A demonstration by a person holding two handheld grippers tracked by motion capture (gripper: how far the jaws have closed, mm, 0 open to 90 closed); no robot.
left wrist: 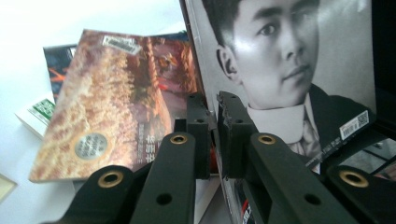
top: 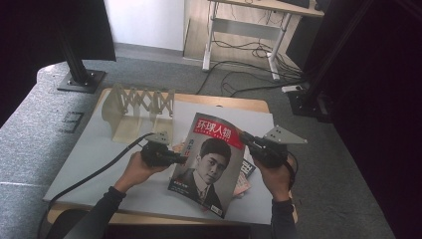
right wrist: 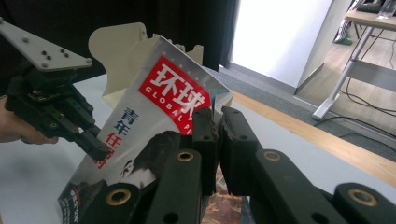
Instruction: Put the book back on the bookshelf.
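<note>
A magazine (top: 209,162) with a red title banner and a black-and-white portrait is held tilted above the table between both grippers. My left gripper (top: 183,158) is shut on its left edge; in the left gripper view the jaws (left wrist: 214,114) pinch the cover (left wrist: 299,70) beside the portrait. My right gripper (top: 245,138) is shut on the right edge near the red banner. In the right gripper view its jaws (right wrist: 215,123) clamp the magazine (right wrist: 163,98), and the left gripper (right wrist: 99,150) bites the far edge.
More magazines (top: 245,175) lie on the grey mat (top: 99,149) under the raised one, among them one with an orange-brown cover (left wrist: 112,102). A cream expanding rack (top: 142,107) stands at the back left. Cables trail off the table's left side.
</note>
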